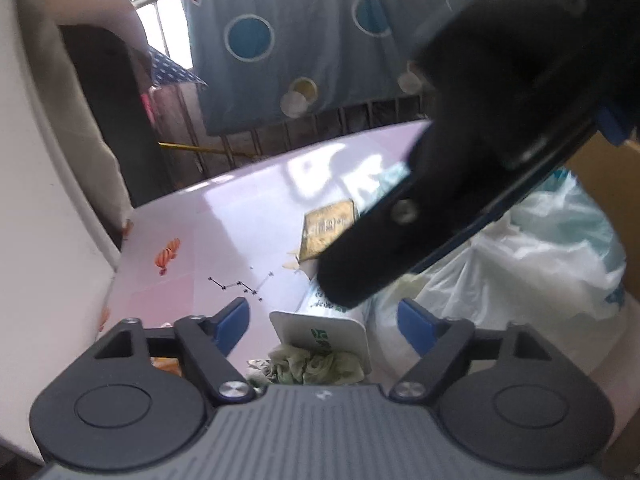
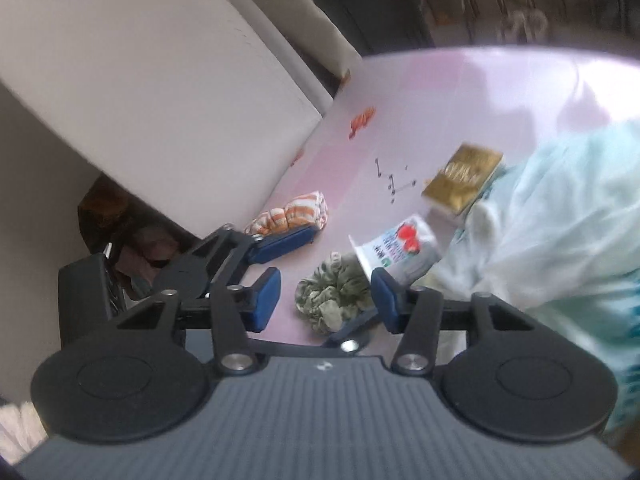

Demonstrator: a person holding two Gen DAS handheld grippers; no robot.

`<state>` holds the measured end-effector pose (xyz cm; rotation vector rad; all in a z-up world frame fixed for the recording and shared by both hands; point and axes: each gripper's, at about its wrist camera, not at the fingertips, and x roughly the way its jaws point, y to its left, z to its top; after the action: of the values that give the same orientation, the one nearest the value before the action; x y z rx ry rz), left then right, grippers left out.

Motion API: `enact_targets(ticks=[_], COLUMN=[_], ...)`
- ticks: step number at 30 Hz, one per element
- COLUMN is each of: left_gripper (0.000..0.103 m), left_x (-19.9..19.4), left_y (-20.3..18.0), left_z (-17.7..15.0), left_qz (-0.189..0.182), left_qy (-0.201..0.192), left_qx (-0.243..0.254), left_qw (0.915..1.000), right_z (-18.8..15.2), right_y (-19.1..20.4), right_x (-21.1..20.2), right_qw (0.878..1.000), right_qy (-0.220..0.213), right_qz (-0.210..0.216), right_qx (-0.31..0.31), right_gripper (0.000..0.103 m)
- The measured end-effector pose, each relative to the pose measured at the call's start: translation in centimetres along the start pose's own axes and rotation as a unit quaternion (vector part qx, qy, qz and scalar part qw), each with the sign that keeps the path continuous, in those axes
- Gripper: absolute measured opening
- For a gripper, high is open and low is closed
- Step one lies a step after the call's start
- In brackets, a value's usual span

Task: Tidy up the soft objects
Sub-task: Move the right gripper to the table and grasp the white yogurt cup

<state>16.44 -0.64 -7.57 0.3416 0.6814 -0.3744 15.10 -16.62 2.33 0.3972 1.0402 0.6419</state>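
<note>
A green scrunchie [image 2: 334, 296] lies on the pink table [image 2: 420, 120]; it also shows in the left wrist view [image 1: 316, 366] under a white tissue pack [image 1: 320, 334]. That pack [image 2: 400, 250] rests beside it. An orange-striped rolled cloth [image 2: 294, 212] lies to the left. My left gripper [image 1: 326, 326] is open just above the scrunchie and pack. My right gripper [image 2: 326, 294] is open, hovering over the scrunchie. The right gripper's body [image 1: 460, 160] crosses the left wrist view from the upper right.
A gold box [image 2: 462, 178] lies on the table, also in the left wrist view [image 1: 328, 228]. A pale plastic bag [image 2: 560, 220] fills the right side. A white cabinet [image 2: 140, 80] stands at the left. Railings and a hanging blue sheet [image 1: 280, 40] are behind.
</note>
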Motion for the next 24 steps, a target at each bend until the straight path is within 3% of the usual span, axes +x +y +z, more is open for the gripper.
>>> enact_targets(ticks=[5,8,12,14,16,18,20,24], left_gripper=[0.050,0.028,0.020,0.021,0.032,0.064,0.075,0.072], left_x=[1.1,1.2,1.3,1.6,1.8,2.0,1.9,2.5], left_y=[0.9,2.0,4.2,4.8,4.9,4.6,4.2,3.6], left_z=[-0.2,0.2,1.6,2.2,2.4,2.2,1.7,1.0], left_qz=[-0.016,-0.022,-0.040,-0.044,-0.051,-0.053,-0.043,-0.033], left_qy=[0.023,0.028,0.035,0.042,0.052,0.062,0.061,0.071], left_qx=[-0.016,-0.047,-0.108,-0.116,-0.109,-0.090,-0.063,-0.043], left_qw=[0.9995,0.9983,0.9927,0.9913,0.9913,0.9926,0.9952,0.9960], right_z=[-1.2,-2.4,-4.0,-5.0,-5.9,-7.0,-8.0,-9.6], right_y=[-1.0,-1.6,-2.5,-3.0,-3.5,-3.7,-3.9,-4.4], right_x=[0.2,-0.9,-3.3,-4.5,-5.4,-6.3,-7.0,-6.7], right_qw=[0.999,0.996,0.990,0.988,0.986,0.984,0.983,0.983], right_qy=[-0.045,-0.080,-0.121,-0.134,-0.144,-0.153,-0.158,-0.155], right_qz=[0.018,0.017,0.021,0.026,0.024,0.020,0.019,0.013], right_qx=[0.025,0.038,0.064,0.077,0.085,0.090,0.095,0.102], right_gripper=[0.049,0.049,0.050,0.050,0.050,0.050,0.050,0.051])
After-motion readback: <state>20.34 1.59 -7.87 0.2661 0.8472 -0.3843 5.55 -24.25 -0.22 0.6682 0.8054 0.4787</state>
